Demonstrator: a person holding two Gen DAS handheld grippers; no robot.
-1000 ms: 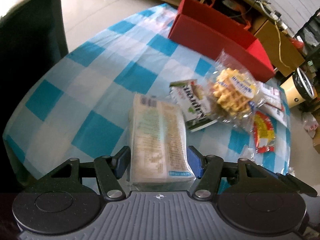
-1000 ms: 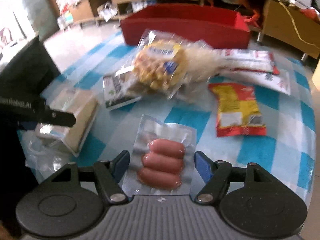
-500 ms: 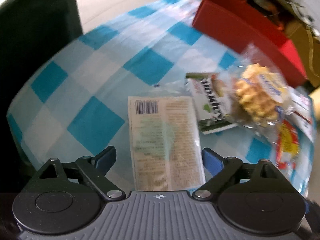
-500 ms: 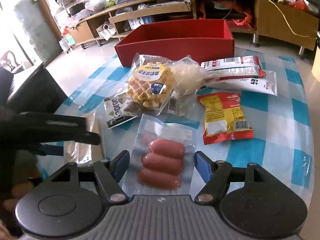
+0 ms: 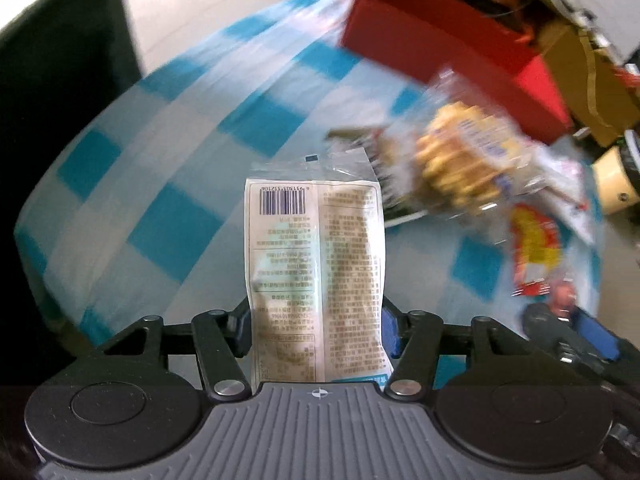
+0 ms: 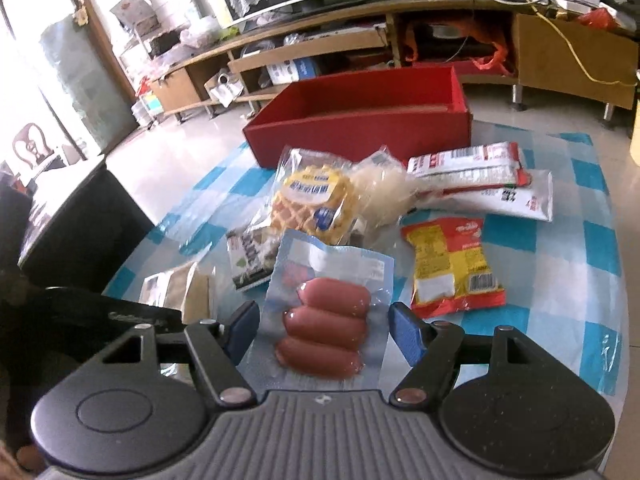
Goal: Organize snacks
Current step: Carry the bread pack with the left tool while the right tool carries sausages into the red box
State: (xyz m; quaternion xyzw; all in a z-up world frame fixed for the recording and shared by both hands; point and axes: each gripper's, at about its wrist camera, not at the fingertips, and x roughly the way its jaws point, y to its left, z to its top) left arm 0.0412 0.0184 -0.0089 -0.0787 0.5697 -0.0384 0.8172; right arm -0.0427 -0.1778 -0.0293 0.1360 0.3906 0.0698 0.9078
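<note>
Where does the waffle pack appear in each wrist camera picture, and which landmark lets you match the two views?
Left wrist view: the waffle pack lies blurred at upper right, beyond the white packet held in the left tool.
Right wrist view: the waffle pack sits at centre, just beyond the sausage pack.
Shared landmark: the red box stands behind the waffle pack in both.
</note>
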